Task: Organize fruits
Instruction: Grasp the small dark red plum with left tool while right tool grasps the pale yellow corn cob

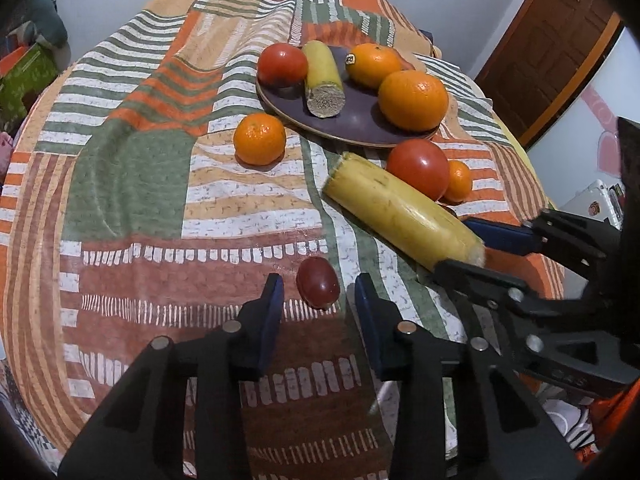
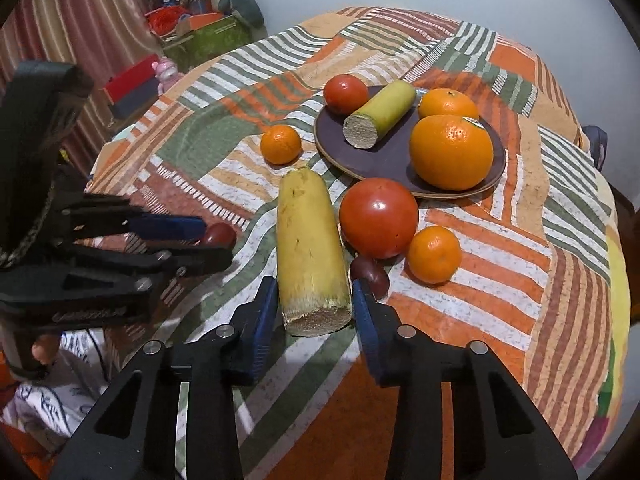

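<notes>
A dark plate [image 1: 352, 120] [image 2: 384, 156] holds a tomato [image 1: 282, 65], a yellow banana piece [image 1: 323, 78] and two oranges [image 1: 413, 100]. On the cloth lie a mandarin [image 1: 259, 139], a big tomato [image 2: 378, 218], a small mandarin [image 2: 434, 254], a long yellow banana piece [image 2: 310, 248] [image 1: 400, 212] and two red grapes [image 1: 318, 282] [image 2: 370, 274]. My left gripper [image 1: 318, 298] is open, its fingertips either side of a grape. My right gripper [image 2: 314, 304] is open around the near end of the long banana piece.
A striped patchwork cloth [image 1: 160, 184] covers the round table. Boxes and toys [image 2: 200, 32] stand past the far left edge, beside a curtain. A wooden door [image 1: 560, 48] is at the right.
</notes>
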`<state>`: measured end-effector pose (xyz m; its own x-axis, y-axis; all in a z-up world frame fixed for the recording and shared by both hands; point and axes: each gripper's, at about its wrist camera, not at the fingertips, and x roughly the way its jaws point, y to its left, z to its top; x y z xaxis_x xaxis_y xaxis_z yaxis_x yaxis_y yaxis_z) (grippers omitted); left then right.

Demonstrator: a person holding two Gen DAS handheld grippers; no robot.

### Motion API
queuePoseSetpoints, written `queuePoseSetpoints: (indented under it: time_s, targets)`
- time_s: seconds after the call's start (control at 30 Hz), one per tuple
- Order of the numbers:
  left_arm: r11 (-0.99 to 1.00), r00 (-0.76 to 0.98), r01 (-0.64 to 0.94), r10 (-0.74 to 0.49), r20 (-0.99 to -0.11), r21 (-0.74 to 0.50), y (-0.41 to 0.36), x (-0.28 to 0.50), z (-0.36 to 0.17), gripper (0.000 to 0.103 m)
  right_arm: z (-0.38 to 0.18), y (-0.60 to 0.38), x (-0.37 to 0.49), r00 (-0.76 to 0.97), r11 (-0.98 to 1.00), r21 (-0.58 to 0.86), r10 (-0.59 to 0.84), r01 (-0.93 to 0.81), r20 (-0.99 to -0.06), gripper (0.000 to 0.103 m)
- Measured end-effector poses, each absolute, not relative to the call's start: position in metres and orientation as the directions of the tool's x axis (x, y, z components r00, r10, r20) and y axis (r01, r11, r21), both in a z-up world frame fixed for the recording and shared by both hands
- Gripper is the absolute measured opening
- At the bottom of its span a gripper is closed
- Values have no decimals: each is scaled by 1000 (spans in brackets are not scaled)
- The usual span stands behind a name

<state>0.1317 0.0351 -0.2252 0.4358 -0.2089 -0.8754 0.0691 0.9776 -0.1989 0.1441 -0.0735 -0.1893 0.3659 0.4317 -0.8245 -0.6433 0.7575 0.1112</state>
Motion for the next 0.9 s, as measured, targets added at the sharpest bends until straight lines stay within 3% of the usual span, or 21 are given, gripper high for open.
queuePoseSetpoints:
  time_s: [0.1,0.23,0.9]
  targets:
    - [977,439,67,-211,-873,-203,36,134,-226,34,-184,-81,136,361,747,105,433,-657,-826,35]
    - [978,446,68,-208,-871,-199,35,136,-228,21,-180,-91,132,341,742,124,441,-658,-830,35]
    - [978,468,18,-194,-862,-210,61,124,-221,20,-200,-48,162,291,725,109,403,-680,-868,38]
